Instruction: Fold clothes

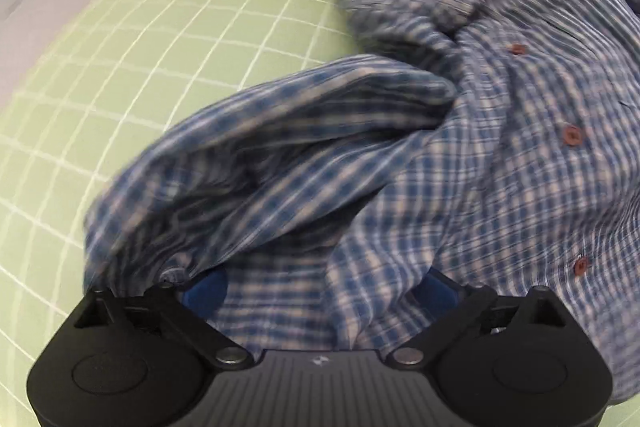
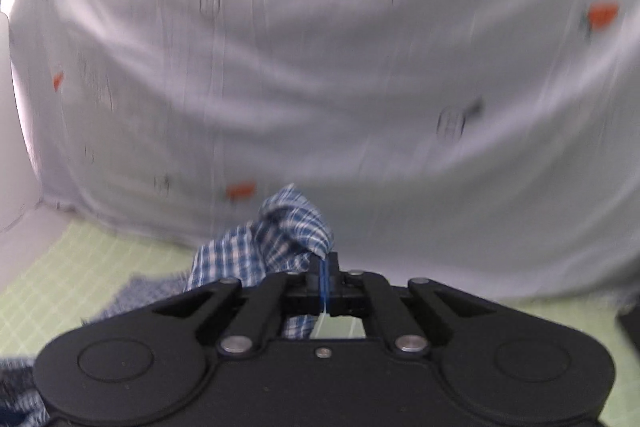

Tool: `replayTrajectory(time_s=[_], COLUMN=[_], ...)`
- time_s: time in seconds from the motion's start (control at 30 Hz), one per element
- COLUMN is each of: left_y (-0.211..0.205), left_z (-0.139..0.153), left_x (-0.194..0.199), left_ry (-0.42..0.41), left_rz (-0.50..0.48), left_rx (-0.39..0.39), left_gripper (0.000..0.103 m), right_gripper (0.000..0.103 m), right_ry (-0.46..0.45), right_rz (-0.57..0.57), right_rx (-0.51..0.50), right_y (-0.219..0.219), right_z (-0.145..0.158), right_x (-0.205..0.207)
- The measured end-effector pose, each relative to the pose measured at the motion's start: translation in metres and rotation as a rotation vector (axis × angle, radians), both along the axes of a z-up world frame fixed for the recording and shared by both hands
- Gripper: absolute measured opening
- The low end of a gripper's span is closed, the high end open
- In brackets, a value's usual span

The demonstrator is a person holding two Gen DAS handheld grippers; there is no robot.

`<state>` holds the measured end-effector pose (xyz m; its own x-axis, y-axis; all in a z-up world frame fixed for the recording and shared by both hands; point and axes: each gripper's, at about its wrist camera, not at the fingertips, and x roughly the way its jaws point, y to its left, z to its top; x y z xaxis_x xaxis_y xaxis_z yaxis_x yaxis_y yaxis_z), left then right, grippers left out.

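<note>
Filling the bottom of the left wrist view, the left gripper point(image 1: 320, 287) stands with its jaws spread wide, blue pads at either side and nothing pinched, while a crumpled blue-and-white checked button-up shirt point(image 1: 460, 155) lies heaped directly beneath and beyond it. At the bottom of the right wrist view, the right gripper point(image 2: 324, 267) is clamped tight on a bunched fold of that same shirt, which rises in a peak just above the fingertips at lower centre. Beyond the shirt, the pale green mat with a white grid point(image 1: 160, 67) runs to the left and upper left of the left view, bare and offering the widest room to spread the garment. Farthest off, a white cloth printed with small orange carrots point(image 2: 320, 67) hangs like a backdrop across the top of both views, its lower hem meeting the mat. Judging the risks: the pinch looks small, so a brisk lift could let the fold slip free; the sleeve, humped at mid-frame in the left view, could drag and tangle under the body; and swinging toward the upper right might snag the carrot cloth's hem.
</note>
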<state>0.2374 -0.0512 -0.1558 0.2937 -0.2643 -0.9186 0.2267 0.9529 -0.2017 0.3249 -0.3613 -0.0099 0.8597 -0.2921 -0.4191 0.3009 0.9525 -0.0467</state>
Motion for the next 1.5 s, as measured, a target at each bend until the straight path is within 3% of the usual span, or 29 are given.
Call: replayTrajectory(time_s=[0.03, 0.17, 0.33, 0.47, 0.5, 0.6, 0.73, 0.9, 1.07, 1.2, 1.4, 1.5], left_y=[0.005, 0.024, 0.053, 0.071, 0.07, 0.063, 0.042, 0.012, -0.022, -0.044, -0.064, -0.067], left_z=[0.001, 0.004, 0.023, 0.037, 0.037, 0.04, 0.043, 0.045, 0.029, 0.016, 0.004, 0.001], left_x=[0.002, 0.009, 0.036, 0.059, 0.063, 0.05, 0.032, 0.018, 0.01, 0.003, -0.002, -0.001], left_ry=[0.004, -0.052, -0.137, -0.164, -0.159, -0.156, -0.146, -0.126, -0.094, -0.077, -0.069, -0.059], left_rz=[0.025, 0.075, 0.164, 0.243, 0.249, 0.223, 0.185, 0.105, 0.019, -0.028, -0.098, -0.103], left_rx=[-0.014, 0.079, 0.12, 0.149, 0.146, 0.124, 0.111, 0.091, 0.162, 0.207, 0.304, 0.327], left_gripper=[0.099, 0.099, 0.099, 0.098, 0.098, 0.098, 0.098, 0.098, 0.098, 0.098, 0.098, 0.098], right_gripper=[0.0, 0.0, 0.0, 0.003, 0.012, 0.056, 0.08, 0.08, 0.077, 0.076, 0.077, 0.078], right_ry=[-0.029, -0.126, -0.138, -0.063, -0.033, 0.031, 0.146, 0.279, 0.301, 0.365, 0.37, 0.396], right_rz=[-0.01, -0.057, -0.06, -0.046, -0.049, -0.089, -0.181, -0.274, -0.334, -0.325, -0.276, -0.247], right_rx=[-0.049, -0.168, -0.234, -0.154, -0.13, -0.08, 0.044, 0.199, 0.385, 0.387, 0.39, 0.318], right_y=[0.002, -0.003, -0.009, -0.013, -0.014, -0.016, -0.029, -0.045, -0.059, -0.059, -0.052, -0.041], right_z=[0.011, 0.049, 0.068, 0.053, 0.045, 0.018, -0.022, -0.078, -0.116, -0.138, -0.153, -0.156], right_x=[-0.002, -0.012, -0.017, -0.015, -0.014, -0.021, -0.041, -0.067, -0.08, -0.079, -0.055, -0.037])
